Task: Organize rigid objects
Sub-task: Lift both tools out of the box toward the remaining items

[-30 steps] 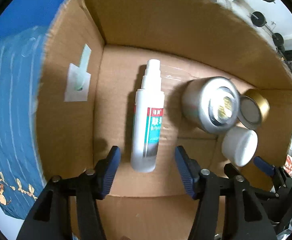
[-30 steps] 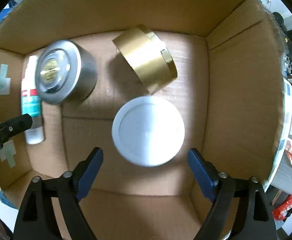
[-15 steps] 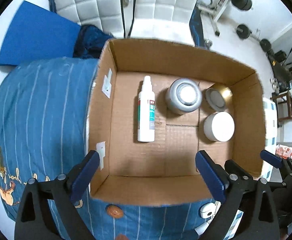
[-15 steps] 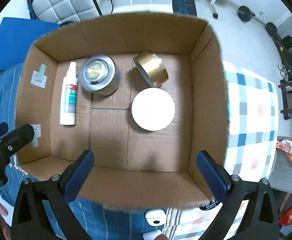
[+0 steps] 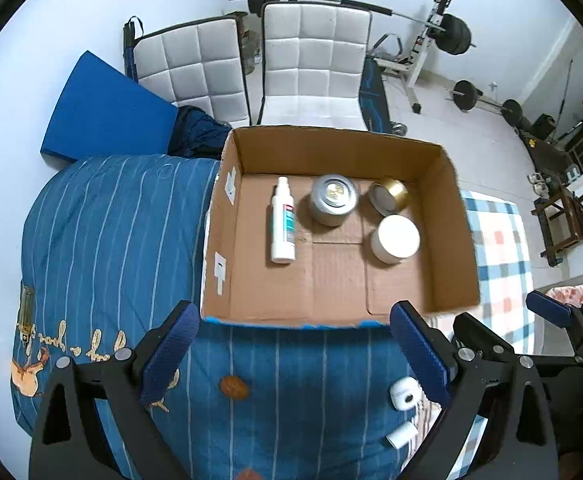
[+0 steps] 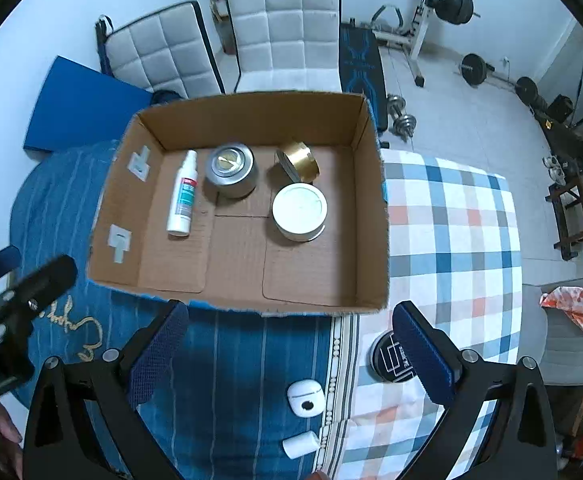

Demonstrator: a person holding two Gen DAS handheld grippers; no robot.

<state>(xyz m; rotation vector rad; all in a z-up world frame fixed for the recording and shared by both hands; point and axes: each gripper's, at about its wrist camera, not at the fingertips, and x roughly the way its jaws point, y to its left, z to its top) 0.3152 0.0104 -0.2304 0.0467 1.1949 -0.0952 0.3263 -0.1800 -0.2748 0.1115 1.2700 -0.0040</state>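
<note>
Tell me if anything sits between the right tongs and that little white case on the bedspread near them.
Nothing visible does. The right tongs hang open with the white case lying on the blue bedspread just below them, uncovered. The black round tin lies off to one side, partly behind a finger.

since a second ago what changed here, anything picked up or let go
Both grippers pulled up and back out of the cardboard box. The left gripper opened wider, away from the spray bottle; the right gripper likewise, above the white jar. Both are empty. Bottle, silver tin, gold tin and jar stayed put.
</note>
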